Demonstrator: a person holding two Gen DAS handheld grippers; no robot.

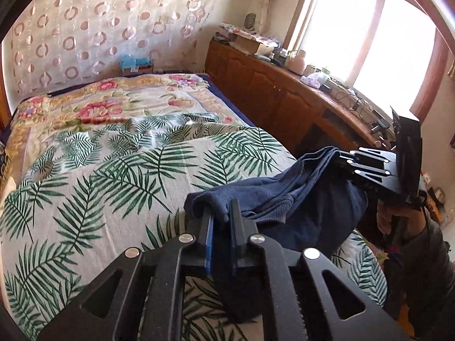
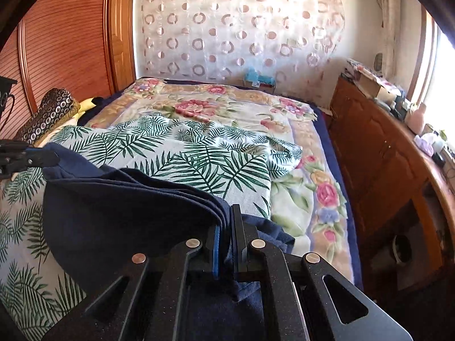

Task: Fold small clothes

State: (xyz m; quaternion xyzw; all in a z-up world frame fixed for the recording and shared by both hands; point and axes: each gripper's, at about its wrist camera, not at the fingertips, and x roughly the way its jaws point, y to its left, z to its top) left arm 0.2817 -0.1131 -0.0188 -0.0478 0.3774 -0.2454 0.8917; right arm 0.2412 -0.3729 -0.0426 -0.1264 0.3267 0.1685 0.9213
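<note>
1. Your left gripper (image 1: 220, 213) is clamped on the navy garment (image 1: 284, 196).
2. Your right gripper (image 2: 227, 221) pinches its folded layers.
3. It hangs over the leaf-print sheet (image 1: 99, 170), at 5 o'clock.

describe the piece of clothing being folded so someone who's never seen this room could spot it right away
Start at the big bed, covered by a palm-leaf sheet over a floral blanket. Above its near end hangs a navy blue garment, pinched between the left gripper and the right gripper. It is the only plain, dark, unpatterned fabric there.
</note>
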